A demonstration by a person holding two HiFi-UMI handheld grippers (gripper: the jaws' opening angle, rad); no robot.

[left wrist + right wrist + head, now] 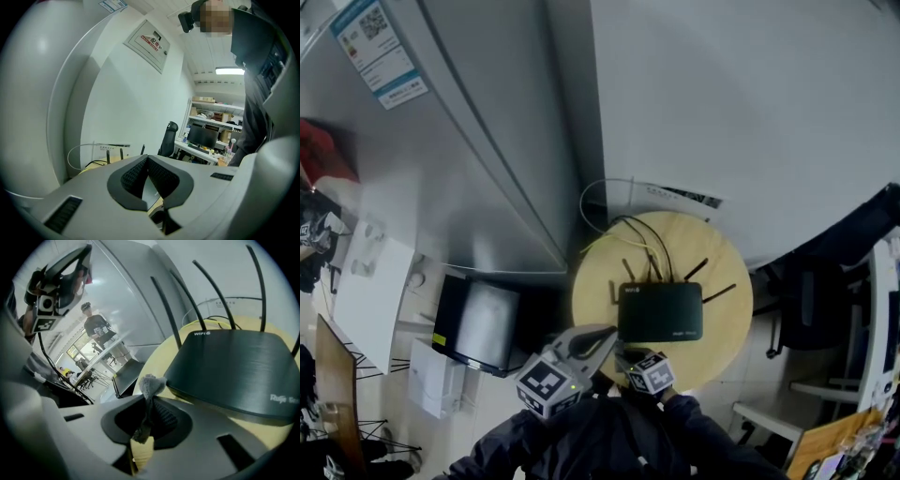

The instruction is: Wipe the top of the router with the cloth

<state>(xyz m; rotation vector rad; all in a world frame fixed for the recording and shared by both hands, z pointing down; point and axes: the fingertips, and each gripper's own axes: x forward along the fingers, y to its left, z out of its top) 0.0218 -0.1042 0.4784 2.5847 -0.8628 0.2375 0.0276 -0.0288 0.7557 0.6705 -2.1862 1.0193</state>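
A black router (661, 311) with several antennas lies on a small round wooden table (595, 281). In the right gripper view the router (234, 366) fills the right side, its top bare. My right gripper (149, 398) is shut on a small grey cloth (151, 384), whose tuft sticks out just short of the router's near left corner. In the head view the right gripper (645, 367) sits at the router's near edge. My left gripper (602, 337) is beside it at the table's near left rim, and its jaws (146, 158) are shut with nothing between them.
Black and yellow cables (642, 242) run off the table's far side toward the white wall. A tall grey cabinet (478, 141) stands to the left, with a dark box (478, 326) on the floor below it. An office chair (811, 300) is at the right.
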